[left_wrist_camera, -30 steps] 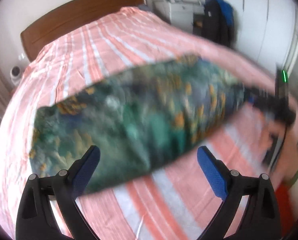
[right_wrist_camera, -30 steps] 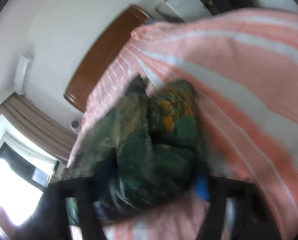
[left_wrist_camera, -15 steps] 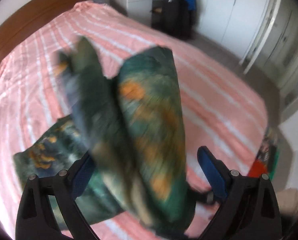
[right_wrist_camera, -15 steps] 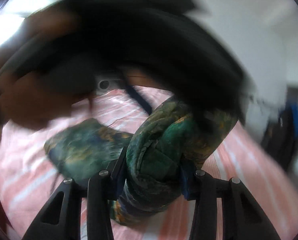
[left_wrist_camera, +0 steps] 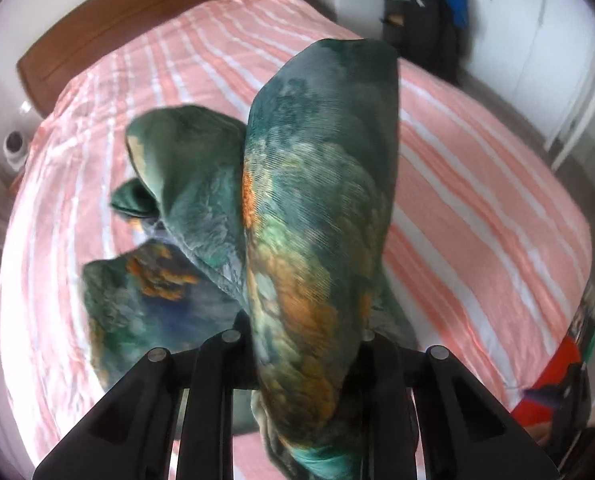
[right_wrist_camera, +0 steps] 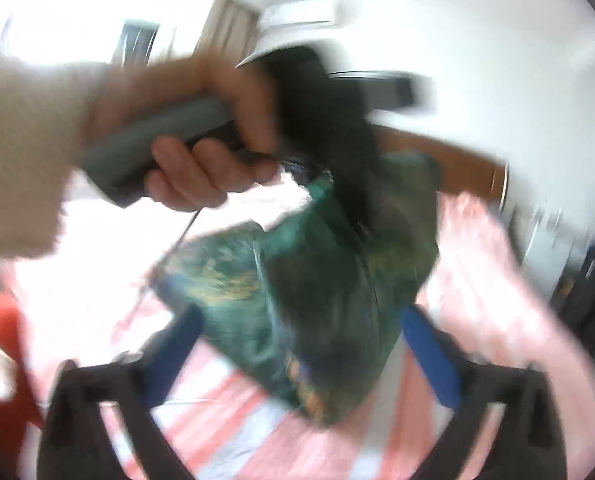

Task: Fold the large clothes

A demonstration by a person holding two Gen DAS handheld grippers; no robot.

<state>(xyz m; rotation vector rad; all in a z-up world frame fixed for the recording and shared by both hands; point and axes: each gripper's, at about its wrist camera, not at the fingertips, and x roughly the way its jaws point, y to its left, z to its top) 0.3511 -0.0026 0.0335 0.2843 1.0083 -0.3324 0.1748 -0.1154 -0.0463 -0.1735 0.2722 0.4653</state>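
**Operator:** Grippers first: what state are they in?

**Manual:** Your left gripper (left_wrist_camera: pixel 301 344) is closing on the garment (left_wrist_camera: pixel 317 208); a thick bunch of cloth sits pinched between its jaws. Your right gripper (right_wrist_camera: pixel 301 344) is opening, its blue pads (right_wrist_camera: pixel 429 356) spread wide. The cloth lies between them, but the pads do not appear to press on it. That view is blurred, so treat this as likely rather than certain.

**Operator:** Where is the garment?

**Manual:** It hangs from your left gripper above the bed (left_wrist_camera: pixel 477 184), with its lower part resting on the striped sheet. Your left hand (right_wrist_camera: pixel 209 160) shows in the right-wrist view, gripping the tool handle.

**Operator:** How far along is the fold?

**Manual:** Judge it as mid-task. The garment is doubled over itself in a loose bundle, not flat. You still need to lay it down, square the edges and complete the remaining folds.

**Operator:** What does it look like?

**Manual:** Dark green cloth with orange and blue patches, soft and draping in rounded lobes.
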